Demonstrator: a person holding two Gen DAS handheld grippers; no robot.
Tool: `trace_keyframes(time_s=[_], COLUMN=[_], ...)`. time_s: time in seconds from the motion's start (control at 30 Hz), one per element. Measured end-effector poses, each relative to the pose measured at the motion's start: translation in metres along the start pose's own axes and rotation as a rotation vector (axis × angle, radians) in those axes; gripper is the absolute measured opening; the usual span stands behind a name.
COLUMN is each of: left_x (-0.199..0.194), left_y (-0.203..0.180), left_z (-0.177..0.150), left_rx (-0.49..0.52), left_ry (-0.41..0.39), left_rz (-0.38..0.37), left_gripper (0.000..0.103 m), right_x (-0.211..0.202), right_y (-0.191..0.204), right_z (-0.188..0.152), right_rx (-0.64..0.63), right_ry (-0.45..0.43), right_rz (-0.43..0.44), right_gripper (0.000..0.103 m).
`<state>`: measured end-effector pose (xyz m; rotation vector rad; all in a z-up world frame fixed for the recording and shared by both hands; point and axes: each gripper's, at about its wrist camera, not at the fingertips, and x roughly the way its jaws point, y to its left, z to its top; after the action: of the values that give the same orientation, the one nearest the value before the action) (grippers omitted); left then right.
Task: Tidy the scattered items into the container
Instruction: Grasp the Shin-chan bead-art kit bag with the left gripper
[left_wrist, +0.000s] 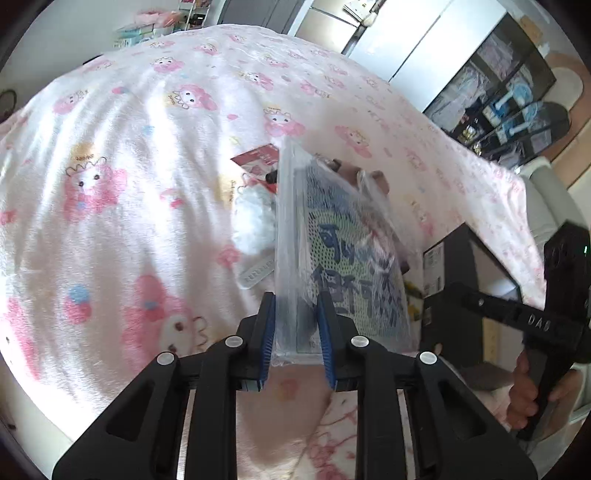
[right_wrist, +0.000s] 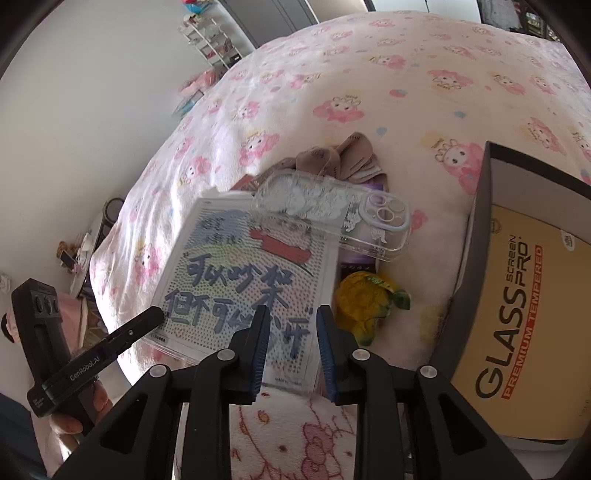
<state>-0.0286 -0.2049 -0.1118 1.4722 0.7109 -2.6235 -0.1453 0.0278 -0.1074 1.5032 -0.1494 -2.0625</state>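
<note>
My left gripper (left_wrist: 296, 325) is shut on the near edge of a flat plastic-wrapped bead picture with blue writing (left_wrist: 347, 266), tilting it up off the pink bedspread. The same picture (right_wrist: 243, 280) shows in the right wrist view, with the left gripper's fingers (right_wrist: 147, 321) at its left edge. A clear phone case (right_wrist: 332, 218) lies across its far corner. A yellow-green cloth toy (right_wrist: 369, 299) and beige socks (right_wrist: 340, 158) lie beside it. My right gripper (right_wrist: 291, 332) is open and empty just above the picture's near edge. The open box (right_wrist: 517, 295) stands at the right.
A white fluffy item (left_wrist: 255, 221) and a red card (left_wrist: 258, 158) lie left of the picture. The box (left_wrist: 458, 280) sits at the bed's right edge. The bedspread (left_wrist: 129, 184) stretches away to the left and far side. Shelves (right_wrist: 214, 40) stand beyond the bed.
</note>
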Motion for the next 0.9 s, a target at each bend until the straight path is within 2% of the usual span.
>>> trace_keyframes(time_s=[0.1,0.17,0.23,0.27,0.3,0.33,0.37,0.53,0.6,0.67,0.73,0.77,0.9], left_x=[0.013,0.018,0.017,0.017,0.020,0.024,0.029,0.065,0.081,0.090,0.090,0.088,0.070], left_y=[0.010,0.015,0.021,0.026,0.033,0.039,0.043,0.044,0.045,0.039,0.027,0.021,0.015], left_z=[-0.007,-0.004,0.001,0.005,0.010,0.012,0.014,0.009,0.007,0.007,0.006,0.006,0.007], left_rx=[0.011,0.013,0.009,-0.007,-0.038,-0.073,-0.097,-0.131,-0.158,-0.171,-0.120,-0.093,-0.082], left_ry=[0.048,0.039,0.010,0.007,0.010,0.014,0.019,0.080,0.143,0.171,0.160,0.151,0.144], left_rz=[0.002,0.028,0.065,0.051,0.024,-0.002,-0.029,-0.055,-0.098,-0.153,-0.102,-0.083,-0.066], left_gripper=[0.022,0.024,0.026,0.033,0.045,0.050,0.052,0.053,0.062,0.061,0.065,0.065,0.057], right_x=[0.023,0.034,0.038,0.040,0.043,0.045,0.047,0.075,0.084,0.083,0.085,0.088,0.080], right_y=[0.006,0.005,0.003,0.001,-0.001,-0.003,-0.007,-0.017,-0.019,-0.012,-0.002,0.001,-0.003], right_z=[-0.004,-0.002,-0.001,0.001,0.003,0.005,0.006,0.008,0.008,0.009,0.008,0.008,0.007], right_rx=[0.009,0.033,0.040,0.040,0.042,0.051,0.064,0.093,0.121,0.117,0.063,0.041,0.054], right_ry=[0.065,0.102,0.104,0.104,0.107,0.111,0.115,0.183,0.204,0.188,0.189,0.203,0.194], right_rz=[0.009,0.008,-0.021,-0.042,-0.060,-0.077,-0.092,-0.082,-0.107,-0.099,-0.069,-0.088,-0.062], right_gripper=[0.024,0.025,0.026,0.032,0.035,0.044,0.051,0.055,0.060,0.068,0.072,0.072,0.069])
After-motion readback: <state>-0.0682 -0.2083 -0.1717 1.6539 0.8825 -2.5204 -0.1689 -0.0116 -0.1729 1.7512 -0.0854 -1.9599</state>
